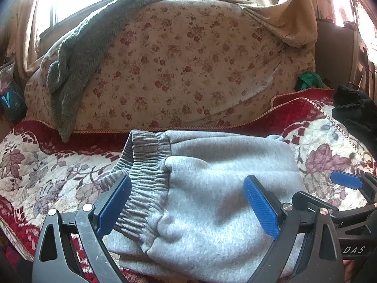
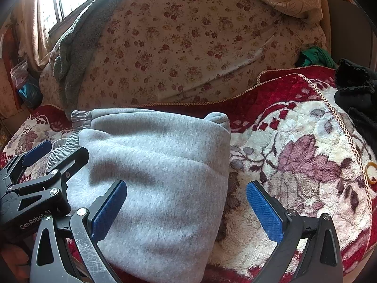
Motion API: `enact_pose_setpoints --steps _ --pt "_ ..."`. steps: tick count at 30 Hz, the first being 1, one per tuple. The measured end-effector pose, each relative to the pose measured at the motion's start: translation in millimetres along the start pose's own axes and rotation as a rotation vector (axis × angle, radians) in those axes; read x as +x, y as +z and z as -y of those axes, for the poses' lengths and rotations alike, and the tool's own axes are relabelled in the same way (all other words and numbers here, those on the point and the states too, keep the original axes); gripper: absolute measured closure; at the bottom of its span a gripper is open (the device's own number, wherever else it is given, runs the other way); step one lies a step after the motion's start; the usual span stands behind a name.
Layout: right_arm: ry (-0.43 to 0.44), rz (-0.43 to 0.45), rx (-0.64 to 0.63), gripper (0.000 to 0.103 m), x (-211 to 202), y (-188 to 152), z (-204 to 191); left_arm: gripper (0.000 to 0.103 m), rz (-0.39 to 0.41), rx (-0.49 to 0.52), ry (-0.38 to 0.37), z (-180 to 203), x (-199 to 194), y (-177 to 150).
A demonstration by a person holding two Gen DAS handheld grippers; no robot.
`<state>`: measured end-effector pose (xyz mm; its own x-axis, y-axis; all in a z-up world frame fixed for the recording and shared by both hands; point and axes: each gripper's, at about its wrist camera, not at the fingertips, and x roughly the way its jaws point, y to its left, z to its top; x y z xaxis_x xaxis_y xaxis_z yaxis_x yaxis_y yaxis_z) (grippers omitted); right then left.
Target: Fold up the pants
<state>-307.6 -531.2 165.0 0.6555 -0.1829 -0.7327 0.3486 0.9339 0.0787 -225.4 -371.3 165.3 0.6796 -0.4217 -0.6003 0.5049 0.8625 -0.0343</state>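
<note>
The light grey sweatpants (image 1: 212,188) lie folded into a compact bundle on the red and cream floral blanket (image 1: 47,165), with the ribbed waistband (image 1: 143,165) at the left. My left gripper (image 1: 188,202) is open and empty, its blue pads hovering over the waistband side. My right gripper (image 2: 186,207) is open and empty over the right edge of the pants (image 2: 153,165). The left gripper also shows at the left of the right wrist view (image 2: 37,165), and a fingertip (image 1: 346,180) of the right gripper shows in the left wrist view.
A large floral cushion (image 1: 183,70) stands behind the pants with a grey fleece (image 1: 77,59) draped over it. A black garment (image 2: 355,94) and green cloth (image 2: 315,56) lie at the right. A yellow ring (image 2: 371,169) sits on the blanket (image 2: 306,165).
</note>
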Motion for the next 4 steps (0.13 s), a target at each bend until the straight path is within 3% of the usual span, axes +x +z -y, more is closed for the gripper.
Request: enact_pose_setpoints --steps 4 --pt "-0.013 0.000 0.002 0.000 0.4 -1.4 -2.1 0.007 0.000 -0.011 -0.021 -3.7 -0.6 2.1"
